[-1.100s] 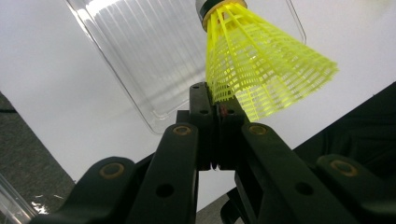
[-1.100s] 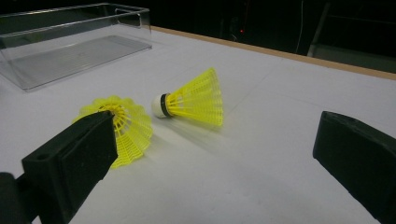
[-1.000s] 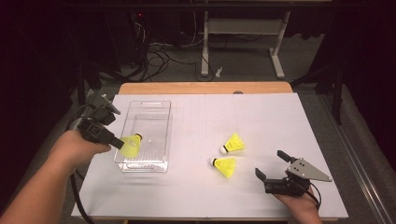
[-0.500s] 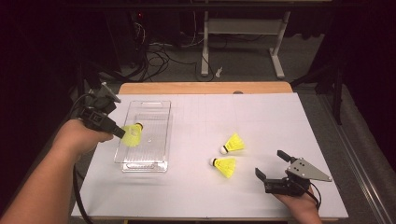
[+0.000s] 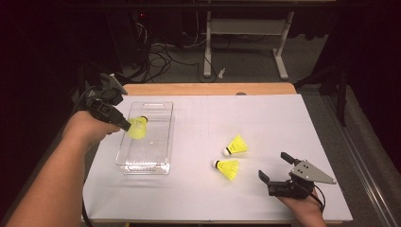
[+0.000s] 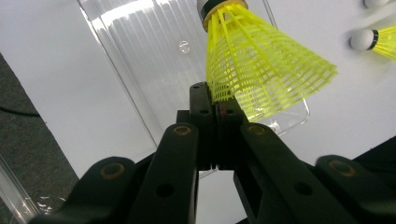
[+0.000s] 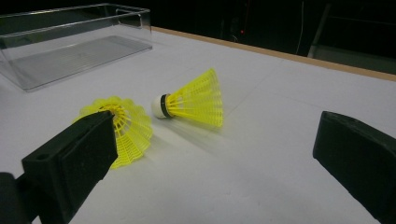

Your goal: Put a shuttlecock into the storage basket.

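The left gripper pinches a yellow shuttlecock by its skirt, seemingly above the clear tray.

Dark room; grey floor; tangled cables; white desk frame behind.

bin left, two shuttlecocks right

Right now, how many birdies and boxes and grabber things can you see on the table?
Yellow shuttlecocks: 3, one held over the box by the left hand-held gripper, and two lying on the table.
Clear plastic box: 1.
Hand-held grippers: 2, counting the right hand-held gripper.
Total: 6.
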The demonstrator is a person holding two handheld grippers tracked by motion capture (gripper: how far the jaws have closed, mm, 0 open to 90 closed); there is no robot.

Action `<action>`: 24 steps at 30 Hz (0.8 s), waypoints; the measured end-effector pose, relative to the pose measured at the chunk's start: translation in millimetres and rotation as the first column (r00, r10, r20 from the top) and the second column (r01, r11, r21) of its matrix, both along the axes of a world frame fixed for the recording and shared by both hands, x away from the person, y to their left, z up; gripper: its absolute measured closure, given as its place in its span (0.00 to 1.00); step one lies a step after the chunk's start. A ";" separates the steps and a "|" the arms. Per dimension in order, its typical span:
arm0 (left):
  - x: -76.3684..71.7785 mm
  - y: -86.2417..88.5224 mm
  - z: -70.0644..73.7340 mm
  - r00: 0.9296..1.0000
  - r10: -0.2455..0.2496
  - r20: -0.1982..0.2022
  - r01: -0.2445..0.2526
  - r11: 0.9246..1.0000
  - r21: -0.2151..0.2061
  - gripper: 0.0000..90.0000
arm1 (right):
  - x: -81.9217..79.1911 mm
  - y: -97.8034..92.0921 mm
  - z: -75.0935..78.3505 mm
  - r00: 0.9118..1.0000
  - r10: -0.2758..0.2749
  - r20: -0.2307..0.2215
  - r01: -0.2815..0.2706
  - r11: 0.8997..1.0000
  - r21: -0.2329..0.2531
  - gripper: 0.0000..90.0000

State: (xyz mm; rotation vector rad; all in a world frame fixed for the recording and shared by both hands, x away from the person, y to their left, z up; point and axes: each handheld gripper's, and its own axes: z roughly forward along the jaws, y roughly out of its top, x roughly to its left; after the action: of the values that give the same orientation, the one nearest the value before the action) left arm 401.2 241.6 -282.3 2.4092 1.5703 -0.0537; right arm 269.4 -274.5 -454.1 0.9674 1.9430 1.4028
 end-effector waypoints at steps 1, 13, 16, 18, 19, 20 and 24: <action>1.8 0.7 -0.6 1.000 0.004 0.003 -0.004 1.000 -0.005 0.99 | 0.1 0.0 0.0 1.000 0.000 0.001 0.000 1.000 0.000 0.00; 18.9 6.4 -18.9 0.999 0.050 0.009 -0.050 0.999 0.002 0.99 | 0.5 -0.1 -0.1 1.000 0.004 -0.001 -0.004 1.000 -0.001 0.00; 20.2 8.1 -26.3 0.998 0.056 0.007 -0.056 0.998 -0.006 0.99 | 1.3 -0.3 -0.5 1.000 0.003 -0.003 -0.003 1.000 0.000 0.00; 21.1 9.2 -31.4 0.998 0.061 -0.004 -0.061 0.998 0.000 0.99 | 1.4 0.0 -0.7 1.000 0.004 -0.004 -0.004 1.000 0.000 0.00; 21.6 9.4 -33.6 0.998 0.062 -0.010 -0.062 0.998 0.012 0.99 | 1.2 0.1 -0.8 1.000 0.005 -0.005 -0.005 1.000 -0.001 0.00; 21.6 9.8 -35.0 0.998 0.068 -0.008 -0.068 0.998 0.012 0.99 | 1.0 0.4 -0.9 1.000 0.007 -0.006 -0.007 1.000 -0.001 0.00; 21.7 10.8 -39.9 0.998 0.069 -0.007 -0.069 0.998 0.012 0.99 | 0.9 1.2 -1.1 1.000 0.007 -0.007 -0.007 1.000 0.000 0.00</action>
State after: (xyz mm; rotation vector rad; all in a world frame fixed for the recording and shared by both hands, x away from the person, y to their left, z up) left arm 422.9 252.4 -322.2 2.3643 1.6601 -0.0403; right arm 270.4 -273.3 -455.2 0.9683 1.9532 1.4051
